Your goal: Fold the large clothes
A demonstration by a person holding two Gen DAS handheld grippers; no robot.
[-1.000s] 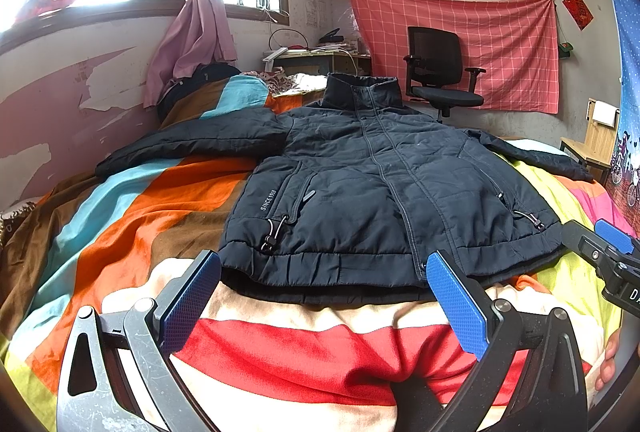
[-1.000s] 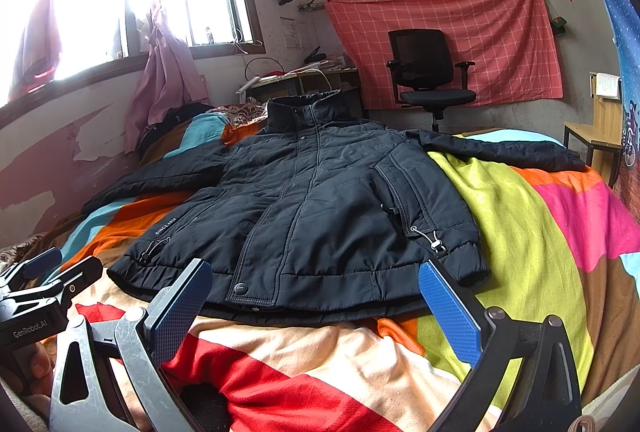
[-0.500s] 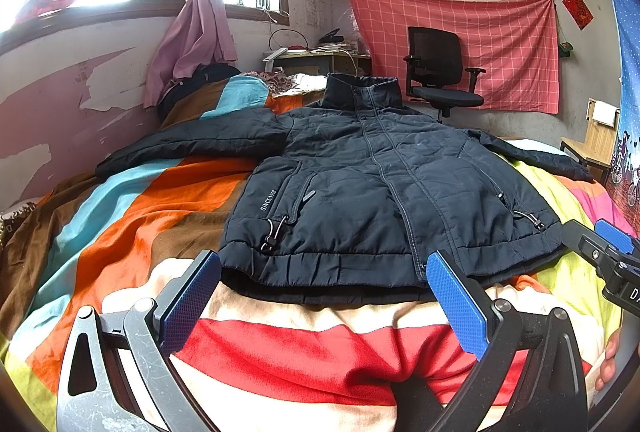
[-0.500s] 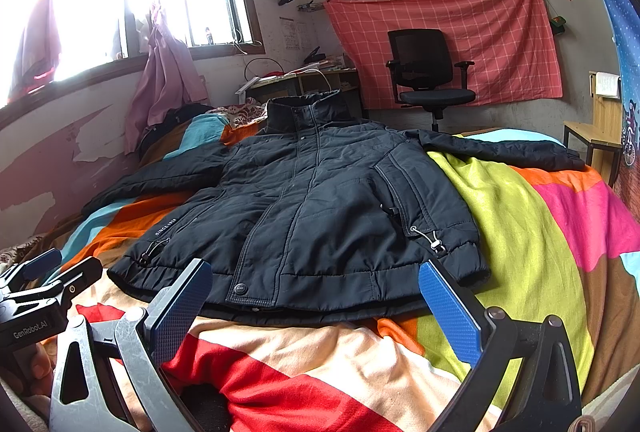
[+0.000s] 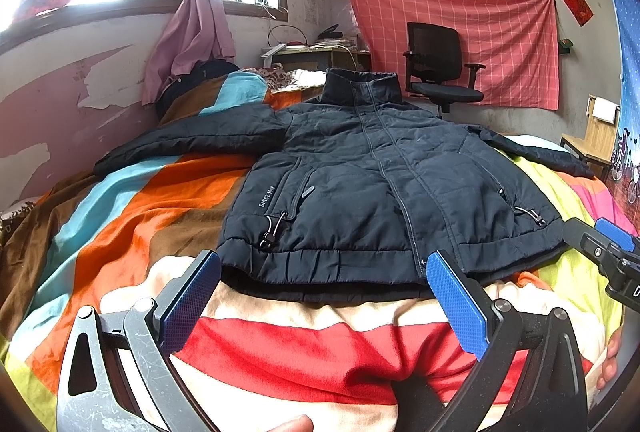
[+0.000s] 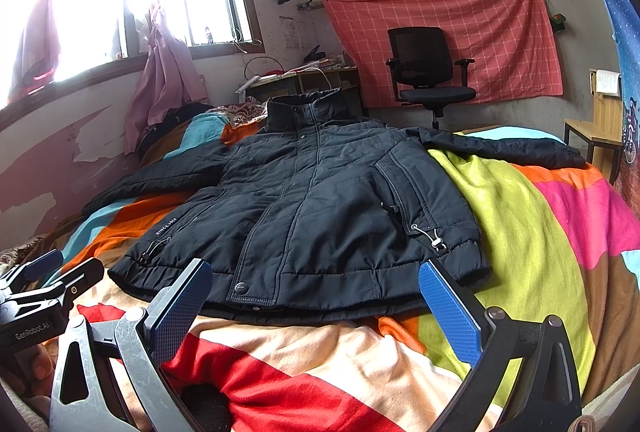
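Note:
A dark navy padded jacket (image 5: 360,184) lies flat, front up and zipped, on a striped bed, sleeves spread to both sides, collar toward the far wall. It also shows in the right wrist view (image 6: 320,208). My left gripper (image 5: 324,296) is open and empty, just short of the jacket's hem. My right gripper (image 6: 312,296) is open and empty, near the hem's right part. The right gripper shows at the right edge of the left wrist view (image 5: 608,252); the left gripper shows at the left edge of the right wrist view (image 6: 40,284).
The bed has a bright striped blanket (image 5: 132,208). A black office chair (image 5: 440,68) stands beyond the bed before a red checked cloth (image 5: 500,44). A desk (image 5: 316,56) sits under the window. A wooden stool (image 6: 592,136) stands at the right.

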